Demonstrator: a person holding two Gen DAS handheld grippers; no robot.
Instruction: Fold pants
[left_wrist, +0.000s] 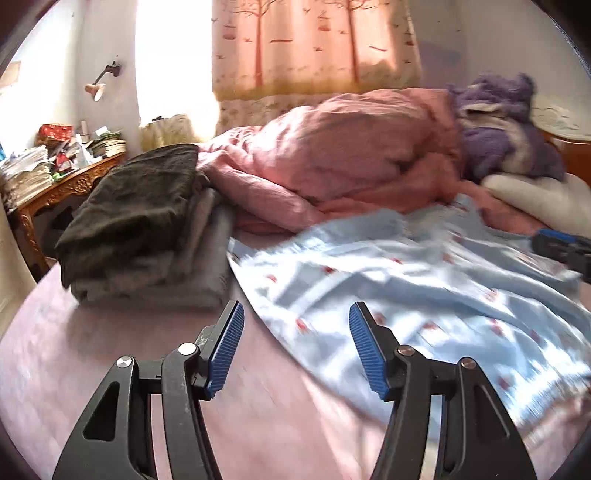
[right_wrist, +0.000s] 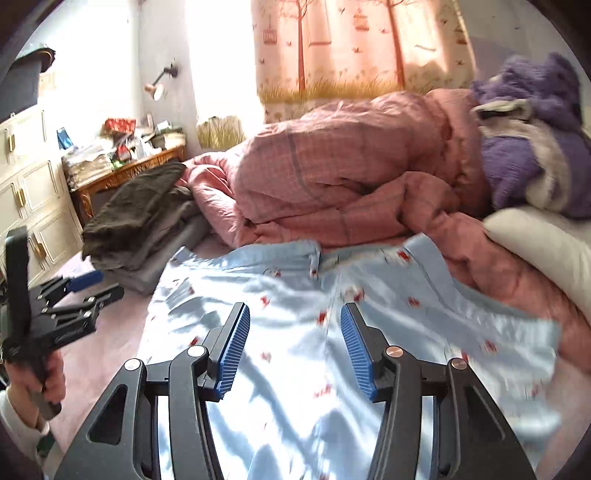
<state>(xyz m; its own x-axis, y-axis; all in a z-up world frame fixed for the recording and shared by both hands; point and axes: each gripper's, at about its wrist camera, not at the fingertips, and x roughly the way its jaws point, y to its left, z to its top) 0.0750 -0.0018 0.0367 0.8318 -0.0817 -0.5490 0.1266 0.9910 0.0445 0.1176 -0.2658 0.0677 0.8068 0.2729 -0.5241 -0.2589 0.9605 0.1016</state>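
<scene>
From the left wrist view, the left gripper is hovering over the pink bed sheet with its blue-padded fingers spread apart and holding nothing. The light blue pants are lying spread on the bed just to its right, their near edge reaching under the right finger. A stack of folded clothes is sitting beyond the left finger, topped by a dark garment. A rumpled pink duvet is bunching up behind, with a purple plush toy resting on a white pillow. The right gripper is showing at the right edge, blurred.

From the right wrist view, the right gripper is hanging directly above the pants, fingers parted and empty. The cloth is blurred, so its folds are hard to make out. The left gripper is appearing at the left, held in a hand; its fingers look open. A cluttered wooden tabletop is standing by the wall.
</scene>
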